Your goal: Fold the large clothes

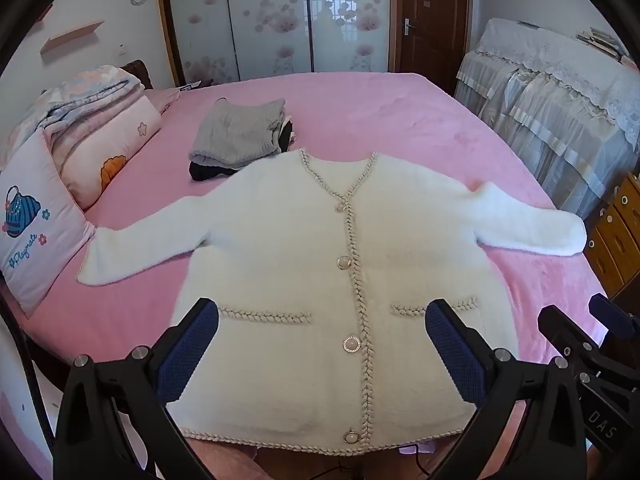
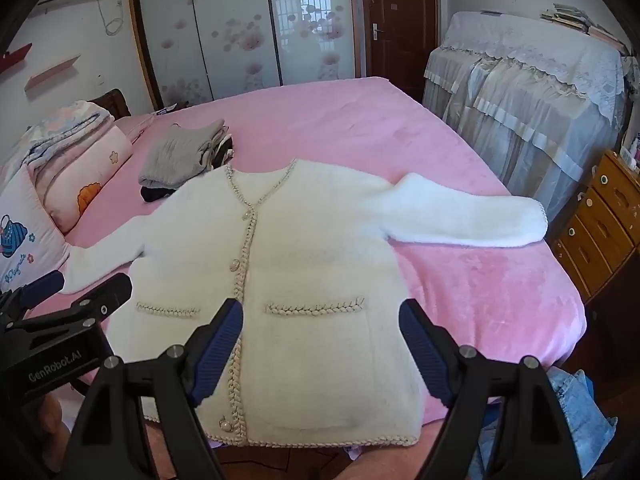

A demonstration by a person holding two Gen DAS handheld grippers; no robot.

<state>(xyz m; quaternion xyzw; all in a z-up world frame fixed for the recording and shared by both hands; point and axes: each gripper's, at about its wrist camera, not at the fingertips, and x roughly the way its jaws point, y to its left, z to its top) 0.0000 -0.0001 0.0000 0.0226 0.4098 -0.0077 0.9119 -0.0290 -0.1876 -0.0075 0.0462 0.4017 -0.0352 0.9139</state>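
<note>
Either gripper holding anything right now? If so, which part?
Nothing held. The left gripper and right gripper both hang open above the white cardigan, which lies flat on the pink bed, buttoned, sleeves spread.

Cardigan [image 1: 288, 248]: white, fluffy; beige braided trim along neckline, front, pockets, hem; pearly round buttons. Bed [image 1: 360, 104]: pink cover. Stack [image 1: 236, 136] near the bed's far left: grey knit on top, black beneath. Pillow [image 1: 32, 216] at the left edge: pale pink, blue bag print, small flowers. Gripper pads [image 1: 188, 352]: dark blue, ribbed; arms black. Wardrobe [image 1: 272, 16]: frosted white, pink blossoms. Door [image 1: 432, 12]: dark brown.
</note>
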